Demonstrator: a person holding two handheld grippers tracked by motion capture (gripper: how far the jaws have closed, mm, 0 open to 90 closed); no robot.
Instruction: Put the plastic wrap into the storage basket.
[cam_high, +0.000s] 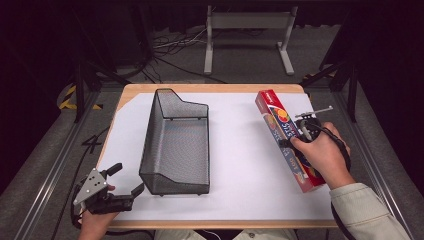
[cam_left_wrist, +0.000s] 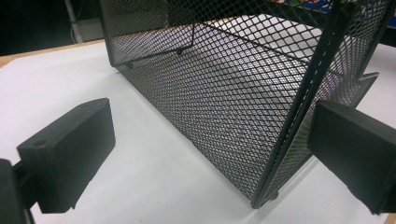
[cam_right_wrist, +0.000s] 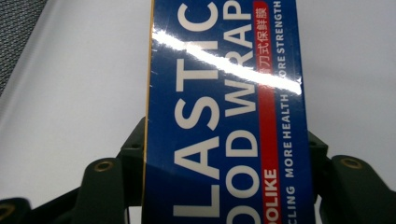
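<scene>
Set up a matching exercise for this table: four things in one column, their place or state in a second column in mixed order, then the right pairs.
Things:
1. plastic wrap box
2. mesh basket
3. left gripper
4. right gripper

States:
A. open, jaws at the basket's near corner
B. stands empty at the middle of the white sheet
C. closed across the box
D. long, blue and red, held at the table's right side

Pairs: 1-D, 2-B, 3-A, 4-C
</scene>
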